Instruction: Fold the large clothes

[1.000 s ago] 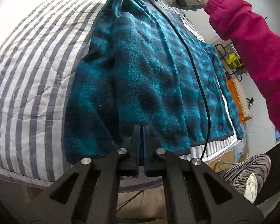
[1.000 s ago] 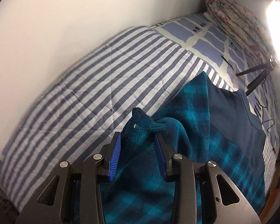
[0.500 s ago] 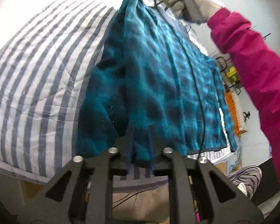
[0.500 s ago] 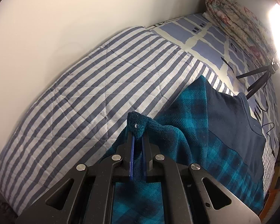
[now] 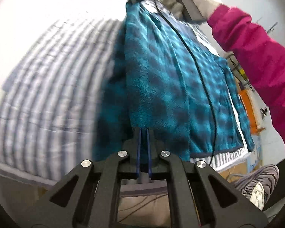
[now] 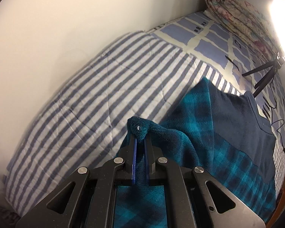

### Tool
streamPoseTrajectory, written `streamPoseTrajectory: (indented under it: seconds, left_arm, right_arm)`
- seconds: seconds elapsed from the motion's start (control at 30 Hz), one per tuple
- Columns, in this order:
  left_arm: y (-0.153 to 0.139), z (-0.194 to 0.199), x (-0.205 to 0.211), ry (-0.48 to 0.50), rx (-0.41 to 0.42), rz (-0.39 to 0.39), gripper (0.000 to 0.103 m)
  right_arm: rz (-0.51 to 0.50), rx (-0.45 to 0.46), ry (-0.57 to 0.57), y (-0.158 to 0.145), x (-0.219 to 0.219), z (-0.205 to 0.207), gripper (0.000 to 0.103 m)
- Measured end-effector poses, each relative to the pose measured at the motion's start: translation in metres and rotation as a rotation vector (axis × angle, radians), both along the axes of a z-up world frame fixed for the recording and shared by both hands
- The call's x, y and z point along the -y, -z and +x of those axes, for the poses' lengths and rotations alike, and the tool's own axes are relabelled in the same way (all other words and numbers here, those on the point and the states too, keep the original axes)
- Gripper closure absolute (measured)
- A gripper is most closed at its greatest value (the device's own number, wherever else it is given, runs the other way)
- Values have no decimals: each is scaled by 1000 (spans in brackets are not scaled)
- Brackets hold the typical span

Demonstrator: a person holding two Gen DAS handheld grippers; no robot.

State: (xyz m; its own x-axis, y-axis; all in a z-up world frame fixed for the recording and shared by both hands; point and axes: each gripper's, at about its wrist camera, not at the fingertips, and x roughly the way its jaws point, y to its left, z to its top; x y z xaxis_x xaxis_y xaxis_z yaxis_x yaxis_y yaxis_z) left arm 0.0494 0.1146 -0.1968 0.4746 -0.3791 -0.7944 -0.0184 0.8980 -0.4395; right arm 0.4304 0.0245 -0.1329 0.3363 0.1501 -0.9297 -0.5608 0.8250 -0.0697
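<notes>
Teal plaid fleece garment, no readable label, pinched by left gripper and right gripper

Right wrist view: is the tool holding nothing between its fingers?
No. The right tool is shut on a bunched fold of the teal plaid fleece, lifted off the striped quilt.

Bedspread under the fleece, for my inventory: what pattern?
Blue-grey and white stripes; clearest in right wrist view.

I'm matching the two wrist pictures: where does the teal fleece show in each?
Left wrist: fleece fills the centre, from the left tool up to the gloved hand.
Right wrist: fleece lower right, a corner pinched in the right tool.
Shared landmark: striped quilt.
</notes>
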Motion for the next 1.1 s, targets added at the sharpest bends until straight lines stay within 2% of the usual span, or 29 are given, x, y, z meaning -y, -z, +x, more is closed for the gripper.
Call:
streamPoseTrajectory:
  seconds: [0.07, 0.13, 0.23, 0.33, 0.4, 0.47, 0.5, 0.57, 0.63, 0.67, 0.73, 0.8, 0.9, 0.97, 1.0, 1.07, 1.1]
  left_arm:
    - [2, -1, -8, -21, -7, 10, 100]
    - [14, 3, -10, -25, -48, -24, 100]
    - [26, 6, -1, -26, -66, 29, 100]
    - [24, 8, -2, -36, -63, 42, 97]
    - [21, 8, -3, -56, -47, 41, 88]
    - [17, 7, -10, -88, -18, 30, 57]
    - [17, 6, -13, -97, -13, 22, 54]
    - [21, 9, -20, -107, -27, -17, 54]
    - [26, 12, -25, -121, -44, -42, 54]
    - [30, 14, -26, -125, -58, -61, 54]
    - [40, 15, -27, -131, -92, -92, 54]
    - [50, 15, -30, -139, -124, -122, 54]
    - [60, 16, -30, -150, -145, -164, 58]
    - [59, 18, -25, -129, -146, -161, 76]
    - [58, 17, -23, -121, -148, -156, 79]
    - [56, 18, -18, -109, -143, -123, 90]
    - [54, 18, -16, -104, -136, -115, 91]
  right_arm:
    - [17, 1, 1, -3, -6, 2, 98]
    - [14, 5, -5, 1, -14, 4, 98]
    - [1, -7, -1, 20, -22, 6, 98]
    - [-2, -16, 13, 43, -26, 8, 98]
    - [22, -19, 11, 54, -27, 8, 92]
    - [59, -24, 10, 52, -22, 6, 89]
    - [102, -25, 7, 43, -15, 4, 89]
    - [202, -23, -2, 18, 3, -2, 87]
    - [290, -6, 17, -7, 26, -10, 77]
    - [332, 1, 41, -20, 44, -17, 76]
    - [330, 18, 86, -30, 70, -31, 76]
    - [324, -3, 124, -25, 94, -44, 76]
    - [306, -63, 138, -2, 112, -64, 76]
    - [281, -72, 124, 12, 113, -76, 76]
    - [276, -82, 118, 18, 110, -80, 76]
    - [256, -101, 112, 31, 104, -83, 76]
    - [241, -105, 115, 36, 102, -83, 76]
